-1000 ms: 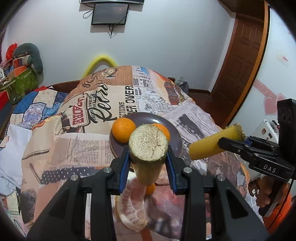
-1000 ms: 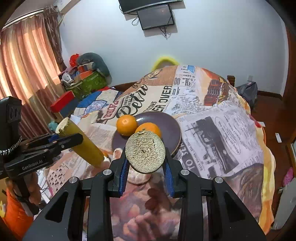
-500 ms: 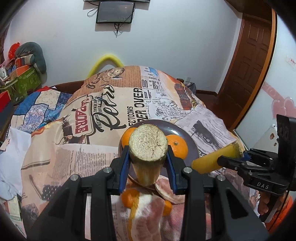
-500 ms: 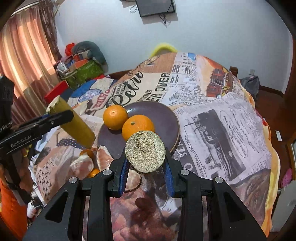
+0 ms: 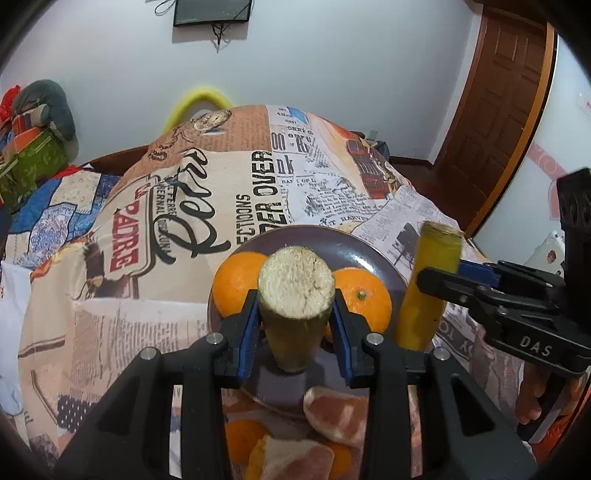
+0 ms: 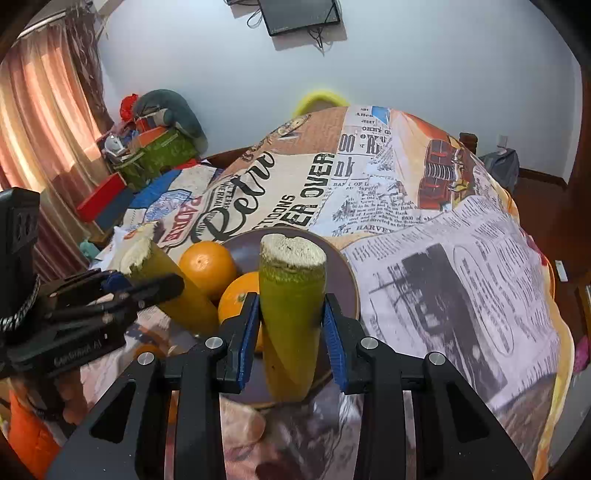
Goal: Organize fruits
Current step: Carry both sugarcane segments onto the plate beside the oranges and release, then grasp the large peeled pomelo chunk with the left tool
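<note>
Two black hand-held grippers with blue pads meet over a round dark-purple plate [image 5: 332, 242] set on a desk draped in a newspaper-print cloth [image 5: 192, 221]. The left gripper [image 5: 294, 323] pinches a pale, tan-skinned cylindrical stalk segment [image 5: 293, 314] between its pads, the rough cut end facing the camera and the lower end hanging just above the plate's near part. The right gripper [image 6: 291, 326] is clamped on a second cylindrical stalk segment, green at the top and yellow lower down [image 6: 291, 314], held nearly upright, its lower end at the plate's near rim; whether it touches cannot be told. In the left wrist view that second segment stands at the plate's right edge, gripped from the right by the other tool.

Two whole oranges rest on the plate: one toward the left [image 5: 238, 282], the other beside it on the right [image 5: 364, 299], both partly hidden behind the left gripper's load. On the cloth just before the plate lie peeled pinkish citrus pieces [image 5: 332, 413] and further small orange fruits [image 5: 243, 439]. A dark wall-mounted screen [image 5: 212, 11] hangs above the scene, and a brown panelled wooden door [image 5: 495, 122] stands at the right. A person's hand and orange sleeve [image 6: 26, 439] show behind the left tool.
</note>
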A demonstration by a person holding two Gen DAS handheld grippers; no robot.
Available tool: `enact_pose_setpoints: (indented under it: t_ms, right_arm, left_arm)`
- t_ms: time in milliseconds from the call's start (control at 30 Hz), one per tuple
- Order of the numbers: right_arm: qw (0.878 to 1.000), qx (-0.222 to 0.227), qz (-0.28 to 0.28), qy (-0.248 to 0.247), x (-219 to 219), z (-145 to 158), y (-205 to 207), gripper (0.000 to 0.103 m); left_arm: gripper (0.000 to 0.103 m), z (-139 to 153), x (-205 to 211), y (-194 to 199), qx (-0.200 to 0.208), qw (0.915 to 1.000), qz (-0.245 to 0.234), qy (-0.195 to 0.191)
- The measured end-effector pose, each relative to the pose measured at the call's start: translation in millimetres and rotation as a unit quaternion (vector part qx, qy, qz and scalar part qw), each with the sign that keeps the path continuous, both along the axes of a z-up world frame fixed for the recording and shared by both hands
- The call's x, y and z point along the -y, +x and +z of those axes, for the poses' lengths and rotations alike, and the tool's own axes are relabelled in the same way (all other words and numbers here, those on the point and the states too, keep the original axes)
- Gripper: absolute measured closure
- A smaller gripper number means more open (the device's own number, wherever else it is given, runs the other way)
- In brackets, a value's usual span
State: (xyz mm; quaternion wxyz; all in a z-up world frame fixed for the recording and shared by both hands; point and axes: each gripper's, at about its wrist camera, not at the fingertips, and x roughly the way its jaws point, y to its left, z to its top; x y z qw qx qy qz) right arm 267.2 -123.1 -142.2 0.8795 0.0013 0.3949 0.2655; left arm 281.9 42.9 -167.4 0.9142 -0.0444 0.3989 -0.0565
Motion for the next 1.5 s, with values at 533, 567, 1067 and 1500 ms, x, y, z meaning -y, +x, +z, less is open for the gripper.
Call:
enact_pose_setpoints:
  t_ms: [533, 567, 1067, 1500]
  right_arm:
    - [1.000, -0.020, -0.001, -0.002, -4, -16, 36, 0.071]
    - [1.000, -0.021, -0.003, -0.006, -5, -17, 38, 0.070]
    - [0.999, -0.007, 0.000, -0.033, 3, -8, 21, 0.061]
    - [0.999, 0.044, 0.015, -0.022, 9, 29, -39, 0.043]
  left_arm:
    - [0.067, -14, 7, 40, -0.018, 0.9998, -0.002, -0.004]
    - [0.067, -13, 7, 40, -0.017, 0.9998, -0.002, -0.004]
    - [0.060, 4, -1, 18, -0.004, 0.9999, 0.006, -0.012]
    - [0.057, 35, -5, -40, 0.009, 0.9998, 0.014, 0.011]
